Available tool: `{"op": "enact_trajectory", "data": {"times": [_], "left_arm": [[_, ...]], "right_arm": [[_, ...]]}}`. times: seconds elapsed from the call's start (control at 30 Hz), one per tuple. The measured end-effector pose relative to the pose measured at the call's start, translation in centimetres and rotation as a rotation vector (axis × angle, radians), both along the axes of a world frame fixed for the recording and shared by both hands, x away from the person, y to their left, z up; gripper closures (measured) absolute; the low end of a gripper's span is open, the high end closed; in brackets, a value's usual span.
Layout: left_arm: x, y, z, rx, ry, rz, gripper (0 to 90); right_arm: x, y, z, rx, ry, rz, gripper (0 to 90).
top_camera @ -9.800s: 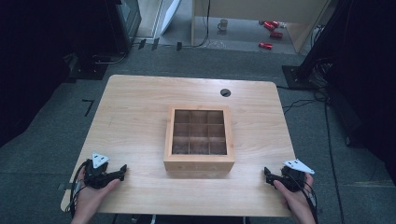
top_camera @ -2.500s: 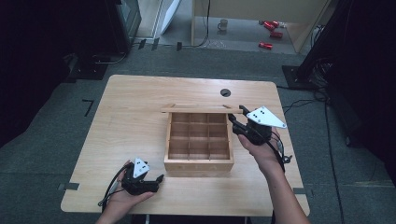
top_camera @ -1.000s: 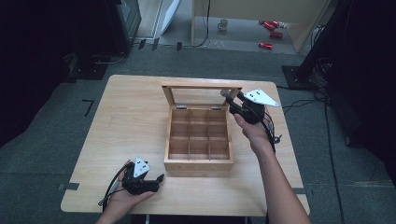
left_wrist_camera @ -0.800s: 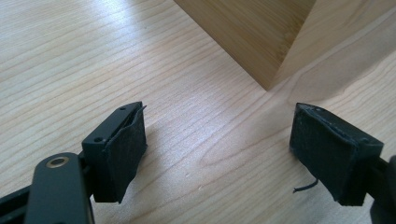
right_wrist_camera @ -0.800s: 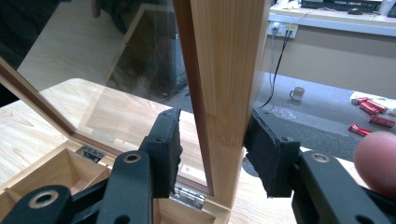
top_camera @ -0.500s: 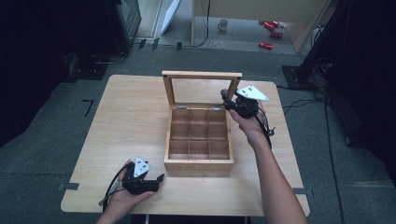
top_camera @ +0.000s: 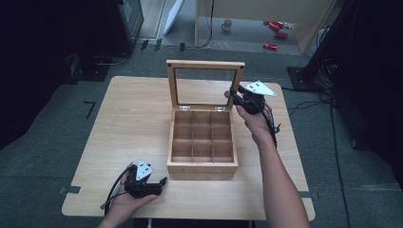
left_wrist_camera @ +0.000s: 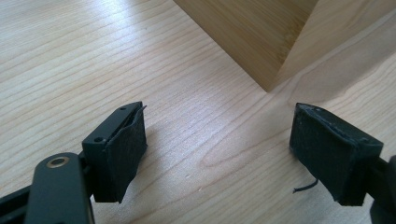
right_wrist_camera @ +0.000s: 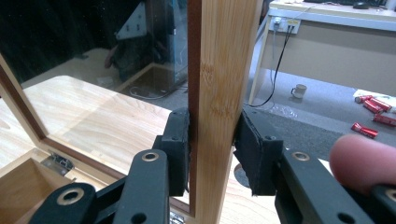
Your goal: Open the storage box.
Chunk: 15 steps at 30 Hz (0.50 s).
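Wooden box (top_camera: 202,147) sits mid-table (top_camera: 133,114), compartments exposed, glass-paned lid (top_camera: 205,85) standing upright at its far edge. Right gripper (top_camera: 236,95) is clamped on the lid's right frame rail (right_wrist_camera: 219,93), one jaw on each face of the wood. Left gripper (top_camera: 159,183) rests on the table near the near edge, just left of the box's near-left corner (left_wrist_camera: 271,86), jaws wide apart, nothing between them. Broad bare tabletop lies left of the box.

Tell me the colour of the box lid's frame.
Light bamboo-tan wood lid frame with a dark brown inner edge, clearest in the right gripper view.
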<state>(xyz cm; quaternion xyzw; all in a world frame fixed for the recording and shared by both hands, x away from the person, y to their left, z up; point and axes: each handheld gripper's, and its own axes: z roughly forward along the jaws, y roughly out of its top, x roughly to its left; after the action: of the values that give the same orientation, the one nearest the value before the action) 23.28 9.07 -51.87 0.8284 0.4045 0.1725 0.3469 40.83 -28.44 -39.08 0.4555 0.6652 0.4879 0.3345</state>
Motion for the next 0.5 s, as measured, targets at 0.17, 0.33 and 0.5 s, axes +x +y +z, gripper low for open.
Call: {"op": "enact_trajectory", "data": {"times": [0.17,0.33,0.5], "left_arm": [[0.0,0.0,0.0,0.000,0.000,0.000,19.2],[0.0,0.0,0.0,-0.002,0.002,0.000,19.3],[0.0,0.0,0.0,-0.004,0.003,0.000,19.3]], "right_arm": [[0.5,0.2,0.2,0.012,0.023,-0.018,66.3],[1.6,0.5,0.3,0.042,0.058,-0.060,66.4],[2.7,0.7,0.3,0.075,0.084,-0.095,66.6]]}}
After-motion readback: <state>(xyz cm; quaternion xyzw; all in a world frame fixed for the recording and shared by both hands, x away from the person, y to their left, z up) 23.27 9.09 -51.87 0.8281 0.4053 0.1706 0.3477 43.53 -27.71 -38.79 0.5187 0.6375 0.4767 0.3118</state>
